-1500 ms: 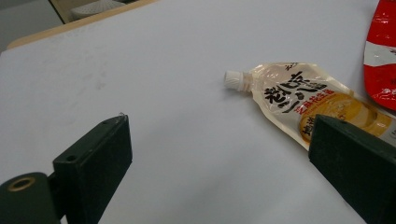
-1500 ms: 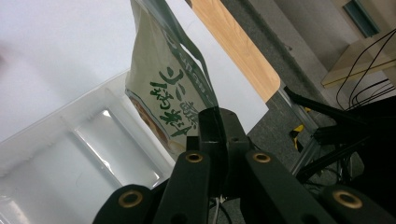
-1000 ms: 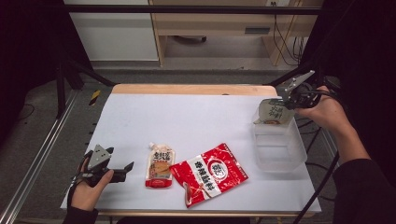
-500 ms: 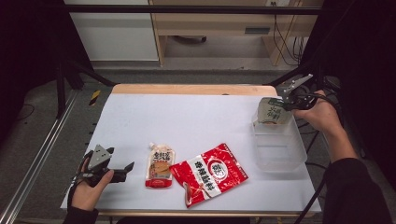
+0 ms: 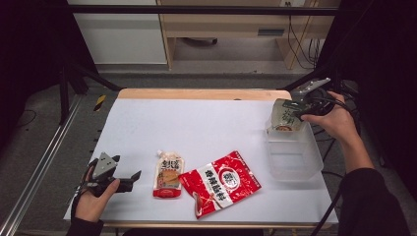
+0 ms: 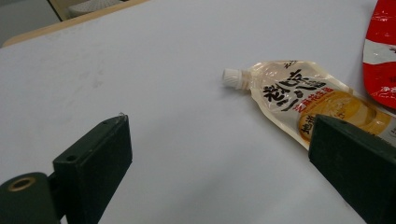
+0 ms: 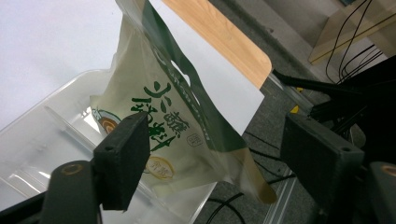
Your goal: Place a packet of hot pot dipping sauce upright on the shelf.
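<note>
My right gripper (image 5: pixel 298 105) hangs over the far rim of a clear plastic bin (image 5: pixel 314 169) at the table's right edge. Its jaws have just been opening and stand wide. A white and green pouch (image 5: pixel 285 117) hangs between them, its lower end down inside the bin. In the right gripper view the pouch (image 7: pixel 173 116) lies loose between the spread jaws of the right gripper (image 7: pixel 217 140), above the bin (image 7: pixel 42 140). My left gripper (image 5: pixel 132 181) rests open at the front left, empty. Its jaws (image 6: pixel 219 140) face a spouted sauce pouch (image 6: pixel 303 98).
The spouted sauce pouch (image 5: pixel 169 173) and a red snack bag (image 5: pixel 221 183) lie side by side near the front edge; the red bag (image 6: pixel 383 60) also edges into the left gripper view. A wooden strip (image 5: pixel 201 93) runs along the table's far edge. Cables trail off the right side.
The right hand has shifted slightly toward the bin with the pouch. The left gripper and the two packs on the table have stayed still.
</note>
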`<state>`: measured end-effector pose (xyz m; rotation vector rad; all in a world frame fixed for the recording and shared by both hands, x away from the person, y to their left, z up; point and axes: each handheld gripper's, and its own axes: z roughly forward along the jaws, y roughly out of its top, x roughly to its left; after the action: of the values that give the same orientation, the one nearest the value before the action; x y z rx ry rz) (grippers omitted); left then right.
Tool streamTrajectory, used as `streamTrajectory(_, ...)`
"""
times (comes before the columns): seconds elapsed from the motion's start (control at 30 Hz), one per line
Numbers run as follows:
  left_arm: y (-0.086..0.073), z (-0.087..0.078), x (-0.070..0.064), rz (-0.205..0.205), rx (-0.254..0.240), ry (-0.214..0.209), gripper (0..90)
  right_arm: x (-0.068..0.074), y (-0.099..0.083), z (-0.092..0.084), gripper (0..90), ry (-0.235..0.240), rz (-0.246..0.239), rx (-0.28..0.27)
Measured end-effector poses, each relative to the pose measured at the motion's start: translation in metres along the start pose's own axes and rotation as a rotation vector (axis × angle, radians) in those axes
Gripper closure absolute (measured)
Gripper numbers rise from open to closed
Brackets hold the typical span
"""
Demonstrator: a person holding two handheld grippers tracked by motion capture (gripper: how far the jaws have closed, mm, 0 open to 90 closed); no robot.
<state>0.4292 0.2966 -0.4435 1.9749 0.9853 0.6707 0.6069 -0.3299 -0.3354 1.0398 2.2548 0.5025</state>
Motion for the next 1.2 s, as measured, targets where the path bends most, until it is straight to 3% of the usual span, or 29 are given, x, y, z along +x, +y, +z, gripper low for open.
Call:
streamTrajectory(0.3,0.0,0.001,0.0,0.005,0.005,0.0,6.2,0.003,0.002,-0.022,16.3,-0.006,0.017,-0.058)
streamTrajectory(0.73,-0.001,0.002,0.0,0.0,0.012,-0.002,6.2,0.028,0.01,-0.069,13.0,0.012,-0.04,-0.183)
streamTrajectory(0.87,-0.001,0.002,-0.001,0.005,0.016,-0.007,6.2,0.047,0.016,-0.083,10.5,0.034,-0.069,-0.206)
streamTrajectory(0.97,-0.001,0.002,-0.001,0.004,0.025,-0.011,6.2,0.063,0.022,-0.091,10.3,0.05,-0.09,-0.255)
streamTrajectory(1.0,-0.001,0.002,-0.001,0.004,0.025,-0.011,6.1,0.063,0.022,-0.091,10.3,0.05,-0.09,-0.255)
streamTrajectory(1.03,-0.001,0.002,-0.002,0.008,0.027,-0.008,6.2,0.078,0.026,-0.096,10.0,0.066,-0.113,-0.282)
streamTrajectory(1.1,-0.001,0.002,-0.002,0.008,0.027,-0.008,6.1,0.083,0.028,-0.097,10.0,0.071,-0.118,-0.288)
streamTrajectory(1.13,-0.001,0.002,-0.003,0.013,0.027,-0.008,6.1,0.096,0.032,-0.099,9.6,0.088,-0.127,-0.302)
streamTrajectory(1.2,0.0,0.002,-0.003,0.014,0.026,-0.008,6.1,0.11,0.036,-0.101,9.7,0.106,-0.142,-0.322)
